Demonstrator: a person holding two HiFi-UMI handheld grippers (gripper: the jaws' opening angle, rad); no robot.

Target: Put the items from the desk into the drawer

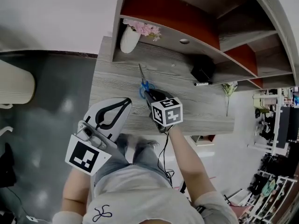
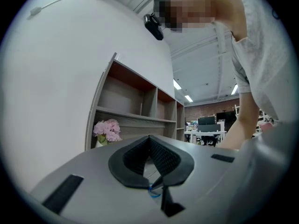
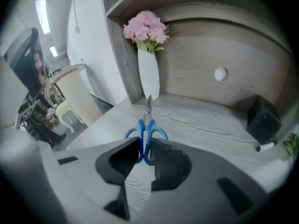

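**A:** Where are the scissors point(image 3: 145, 125)?

**B:** Flat on the desk point(image 1: 112, 83), blades toward the vase point(image 3: 148, 73) — the right gripper point(image 3: 144, 143) has its jaws pinched on the blue handles.

**A:** And the left gripper point(image 2: 149, 138)?

**B:** Jaws together, nothing in them — held off the desk's near edge.

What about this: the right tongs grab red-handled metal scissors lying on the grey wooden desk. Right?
No, the handles are blue, not red: the right tongs grab blue-handled metal scissors lying on the grey wooden desk. The right gripper view shows it.
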